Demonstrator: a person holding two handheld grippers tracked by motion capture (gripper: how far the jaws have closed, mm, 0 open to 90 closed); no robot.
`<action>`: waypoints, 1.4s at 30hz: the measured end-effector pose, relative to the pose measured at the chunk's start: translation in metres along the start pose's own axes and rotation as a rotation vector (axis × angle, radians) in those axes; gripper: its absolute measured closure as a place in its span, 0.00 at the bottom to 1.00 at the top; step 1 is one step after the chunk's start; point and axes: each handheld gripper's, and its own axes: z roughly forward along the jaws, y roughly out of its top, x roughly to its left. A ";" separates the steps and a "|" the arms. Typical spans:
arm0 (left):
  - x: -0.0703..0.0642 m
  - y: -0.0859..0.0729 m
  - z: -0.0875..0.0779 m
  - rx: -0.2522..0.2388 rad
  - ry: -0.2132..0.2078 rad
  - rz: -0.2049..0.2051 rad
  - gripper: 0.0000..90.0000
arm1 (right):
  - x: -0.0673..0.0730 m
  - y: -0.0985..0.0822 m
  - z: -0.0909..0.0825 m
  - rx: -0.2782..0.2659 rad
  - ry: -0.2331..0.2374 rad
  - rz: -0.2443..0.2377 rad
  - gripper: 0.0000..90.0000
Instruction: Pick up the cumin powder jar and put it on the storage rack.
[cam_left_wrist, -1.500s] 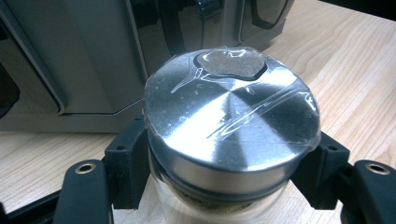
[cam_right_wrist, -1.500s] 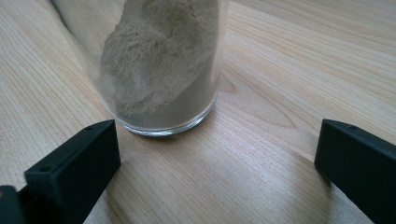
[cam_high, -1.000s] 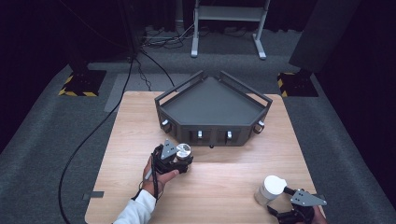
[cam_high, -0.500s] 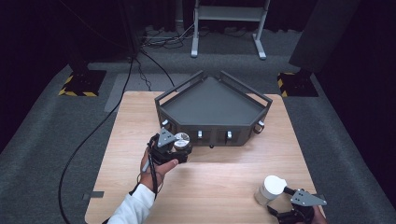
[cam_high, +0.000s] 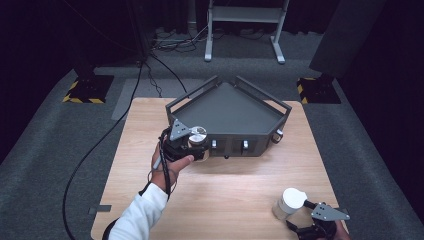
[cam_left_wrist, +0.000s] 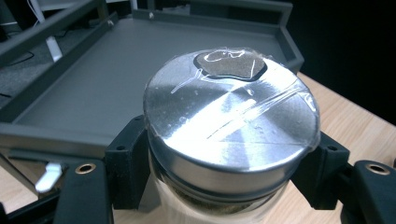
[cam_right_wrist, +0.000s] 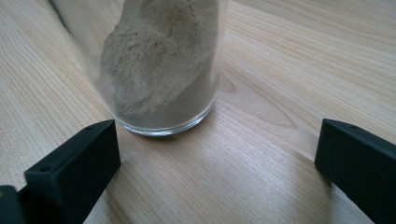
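Note:
My left gripper (cam_high: 192, 145) (cam_left_wrist: 224, 163) is shut on a glass jar with a taped silver metal lid (cam_high: 197, 134) (cam_left_wrist: 231, 121), held above the table at the front left corner of the dark grey tray (cam_high: 227, 107) (cam_left_wrist: 93, 88). Both black pads (cam_left_wrist: 126, 163) press on the jar just below the lid. A second jar (cam_high: 289, 202) (cam_right_wrist: 161, 65), white-lidded and holding beige powder, stands upright on the wood near the front right. My right gripper (cam_high: 312, 220) (cam_right_wrist: 215, 163) rests just in front of it, open, its jaws wide apart and clear of the glass.
The wooden table (cam_high: 225, 185) has its front edge close to my right gripper. A metal stand (cam_high: 245, 25) and black cables (cam_high: 100, 145) lie on the grey carpet beyond and left of the table.
My left gripper has lifted the silver-lidded jar and carried it toward the tray's front left corner. The right gripper and the powder jar have stayed put.

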 end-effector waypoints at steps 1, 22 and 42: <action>0.002 0.004 0.000 -0.011 0.003 -0.004 0.34 | 0.000 0.000 0.000 0.000 0.000 0.000 0.00; 0.007 0.049 0.030 -0.005 0.018 0.040 0.34 | 0.000 0.000 0.000 0.000 0.000 0.000 0.00; 0.008 0.076 0.075 -0.003 0.049 0.049 0.34 | 0.002 -0.001 0.000 -0.006 -0.006 -0.009 0.00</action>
